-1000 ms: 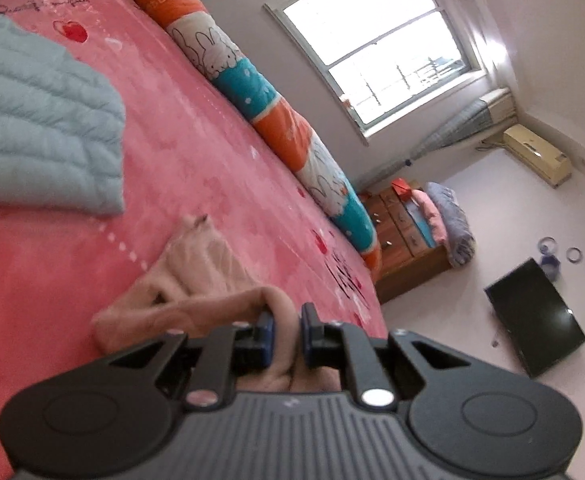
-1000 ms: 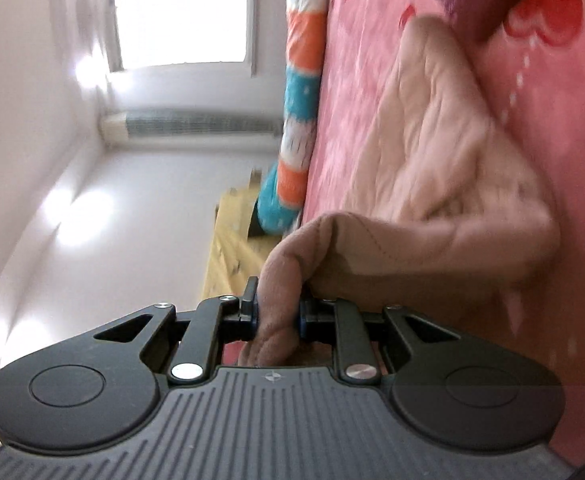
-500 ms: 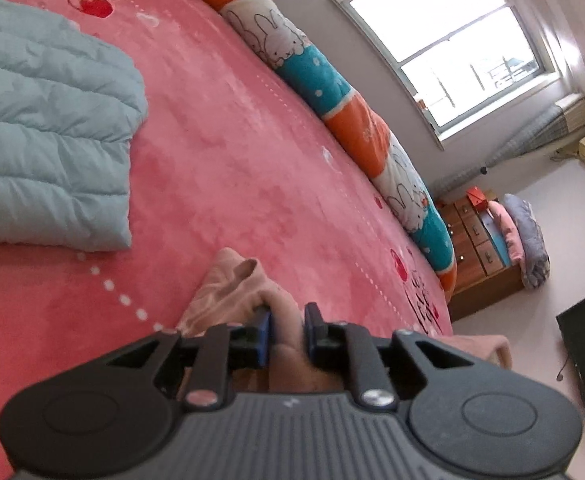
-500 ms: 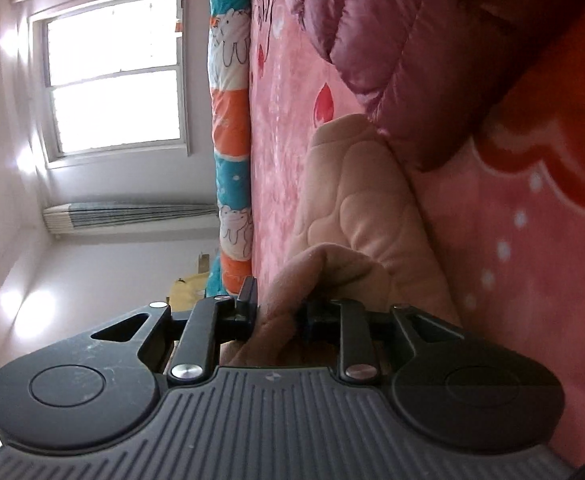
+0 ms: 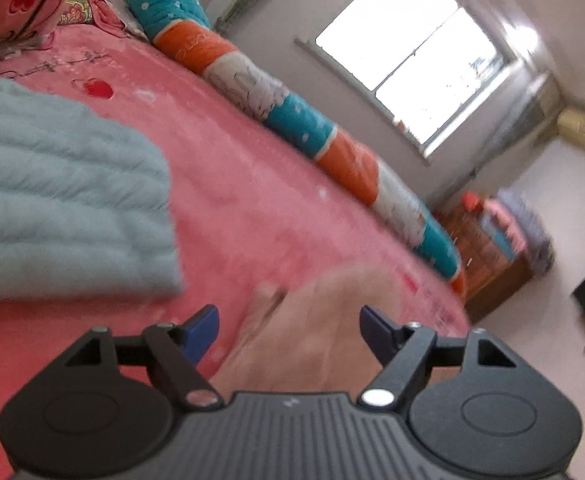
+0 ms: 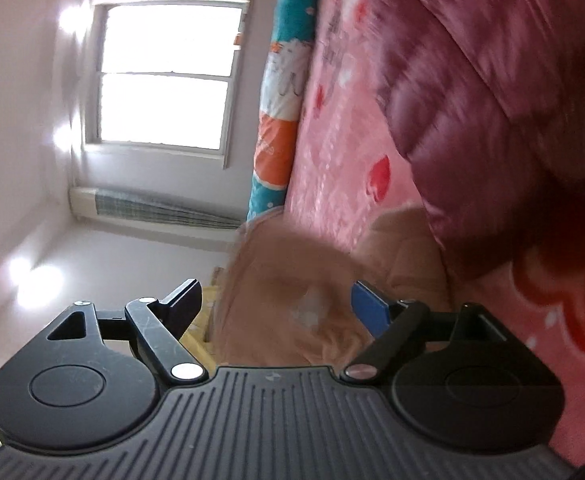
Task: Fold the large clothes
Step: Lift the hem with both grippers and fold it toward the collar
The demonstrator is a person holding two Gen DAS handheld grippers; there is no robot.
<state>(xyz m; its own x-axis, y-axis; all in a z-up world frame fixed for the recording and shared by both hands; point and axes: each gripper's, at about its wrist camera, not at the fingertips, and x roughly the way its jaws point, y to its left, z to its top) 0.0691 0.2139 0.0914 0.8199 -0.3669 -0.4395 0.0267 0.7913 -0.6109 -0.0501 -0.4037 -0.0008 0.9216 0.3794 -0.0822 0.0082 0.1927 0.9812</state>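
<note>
Both tools hang low over the pink bed, the left tool and right tool each spread wide around the blurred peach garment without pinching it.

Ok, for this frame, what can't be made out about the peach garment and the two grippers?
- Left wrist view: the peach garment is motion-blurred and its near part is cut off by the left gripper body, so the fold state is unreadable.
- Right wrist view: the garment is blurred too; whether it touches the open right gripper cannot be told.
- Maroon jacket: cut off by the frame edge.
- Blue jacket: cut off at the left edge.
</note>
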